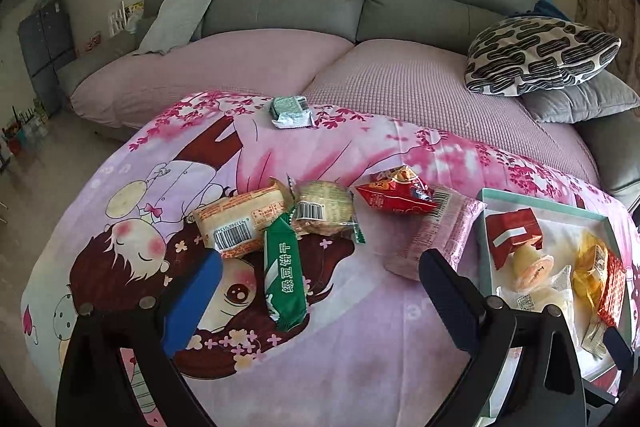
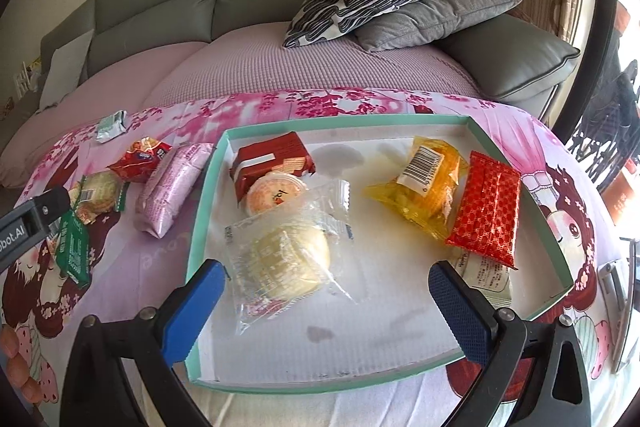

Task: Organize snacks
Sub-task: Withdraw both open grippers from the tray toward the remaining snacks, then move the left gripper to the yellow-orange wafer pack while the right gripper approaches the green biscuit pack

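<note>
The left gripper (image 1: 320,277) is held wide apart, nothing between its fingers, above the green biscuit packet (image 1: 285,279), which lies just ahead on the pink cartoon sheet (image 1: 360,347). Crowded against the packet's far end are an orange-striped snack (image 1: 240,221) and a round cake (image 1: 324,207). The right gripper (image 2: 326,285) is spread too, over the teal-rimmed tray (image 2: 558,227), a clear-wrapped pastry (image 2: 286,259) lying between its fingers.
</note>
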